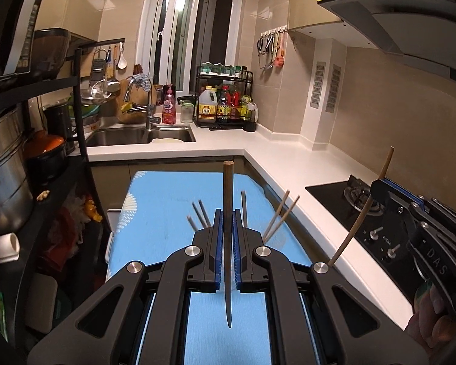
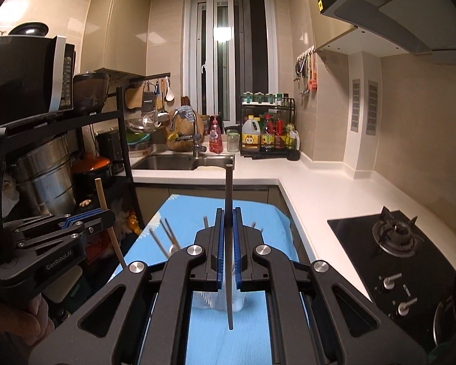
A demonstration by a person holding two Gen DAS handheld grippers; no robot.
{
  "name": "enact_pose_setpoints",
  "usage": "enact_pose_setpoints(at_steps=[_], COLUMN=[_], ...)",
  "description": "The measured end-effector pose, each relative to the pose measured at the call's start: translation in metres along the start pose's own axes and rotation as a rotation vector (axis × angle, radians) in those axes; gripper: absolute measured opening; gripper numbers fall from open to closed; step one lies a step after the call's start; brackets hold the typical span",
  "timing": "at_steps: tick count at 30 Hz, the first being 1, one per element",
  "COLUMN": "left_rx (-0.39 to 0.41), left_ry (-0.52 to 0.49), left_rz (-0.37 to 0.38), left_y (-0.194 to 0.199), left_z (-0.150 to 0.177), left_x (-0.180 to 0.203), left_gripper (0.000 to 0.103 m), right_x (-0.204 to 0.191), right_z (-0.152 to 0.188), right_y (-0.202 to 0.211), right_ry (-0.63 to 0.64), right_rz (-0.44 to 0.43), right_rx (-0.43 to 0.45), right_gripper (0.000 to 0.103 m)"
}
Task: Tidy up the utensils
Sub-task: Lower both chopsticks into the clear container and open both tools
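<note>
The left gripper (image 1: 228,228) is clamped on a brown wooden chopstick (image 1: 228,200) that stands nearly upright between its blue pads, thick end up and pointed tip hanging toward the camera. The right gripper (image 2: 228,228) pinches a dark grey chopstick (image 2: 229,188) the same way, upright between closed blue pads. In the left wrist view that right gripper shows at the right edge with its chopstick slanting across it.

Below both lies a light blue cloth-covered surface (image 1: 167,200). A clear glass cup (image 2: 219,298) stands on it just under the right gripper, partly hidden by the jaws. Several more chopsticks (image 1: 281,213) rise out of it behind the fingers, fanning left and right, their lower ends hidden by the gripper body.

To the left a black metal rack (image 2: 123,140) carries a large steel pot (image 2: 44,176), an orange-lidded clay pot (image 2: 95,162) and a black microwave (image 2: 24,76). To the right a white countertop (image 1: 288,164) runs along the wall with a black gas hob (image 2: 395,234) set into it.

Farther off, a steel sink (image 2: 167,162) with a curved tap, a red dish-soap bottle (image 2: 215,138) and a black wire rack of sauce bottles (image 2: 267,127) stand under the window (image 2: 228,60).
</note>
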State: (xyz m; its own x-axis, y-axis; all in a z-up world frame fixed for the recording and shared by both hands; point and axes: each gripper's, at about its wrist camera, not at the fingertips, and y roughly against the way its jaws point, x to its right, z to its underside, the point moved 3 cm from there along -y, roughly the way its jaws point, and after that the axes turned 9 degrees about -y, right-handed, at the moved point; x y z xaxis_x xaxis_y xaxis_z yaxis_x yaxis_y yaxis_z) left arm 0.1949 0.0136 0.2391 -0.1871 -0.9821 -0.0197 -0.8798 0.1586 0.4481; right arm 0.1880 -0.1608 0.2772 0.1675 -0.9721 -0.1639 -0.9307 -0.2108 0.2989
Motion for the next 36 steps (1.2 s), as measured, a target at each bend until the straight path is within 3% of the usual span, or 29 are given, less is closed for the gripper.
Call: enact_pose_setpoints(at_steps=[6,10,15,19,26,28,30,31,32,36], left_rx=[0.062,0.088,0.028,-0.026,-0.07,-0.076,-0.086,-0.085,-0.075,-0.014], left_ry=[0.012,0.033,0.034,0.008,-0.023,-0.036,-0.026,-0.018,-0.011,0.018], left_rz=[0.028,0.033,0.014,-0.006,0.0,0.01,0.033,0.04,0.046,0.038], left_y=[-0.015,-0.034,-0.088,-0.123,-0.142,-0.144,-0.143,-0.14,-0.135,-0.105], left_z=[-0.056,-0.074,-0.059,-0.039,-0.014,-0.01,-0.006,-0.005,-0.005,-0.002], left_x=[-0.01,-0.013,-0.013,-0.012,-0.004,0.0,0.0,-0.001,-0.003,-0.011], left_gripper=[0.006,0.006,0.006,0.006,0.006,0.006,0.012,0.028,0.036,0.036], right_x=[-0.002,-0.004,-0.001,0.009,0.013,0.012,0.01,0.01,0.011,0.021], right_z=[-0.046,-0.055,-0.037,-0.009,0.024,0.03,0.034,0.035,0.035,0.037], right_y=[-0.027,-0.052,-0.089,-0.121,-0.142,-0.146,-0.146,-0.143,-0.138,-0.109], right_ry=[-0.005,-0.007,0.02,0.012,0.003,0.008,0.018,0.025,0.027,-0.004], right_rz=[-0.014,-0.026,-0.011,0.009,0.011,0.0,-0.006,-0.006,-0.003,-0.009], right_rx=[0.036,0.044,0.045,-0.013,-0.083,-0.112,-0.143,-0.144,-0.139,-0.123], right_gripper=[0.006,0.005,0.005,0.005,0.006,0.008,0.022,0.026,0.032,0.039])
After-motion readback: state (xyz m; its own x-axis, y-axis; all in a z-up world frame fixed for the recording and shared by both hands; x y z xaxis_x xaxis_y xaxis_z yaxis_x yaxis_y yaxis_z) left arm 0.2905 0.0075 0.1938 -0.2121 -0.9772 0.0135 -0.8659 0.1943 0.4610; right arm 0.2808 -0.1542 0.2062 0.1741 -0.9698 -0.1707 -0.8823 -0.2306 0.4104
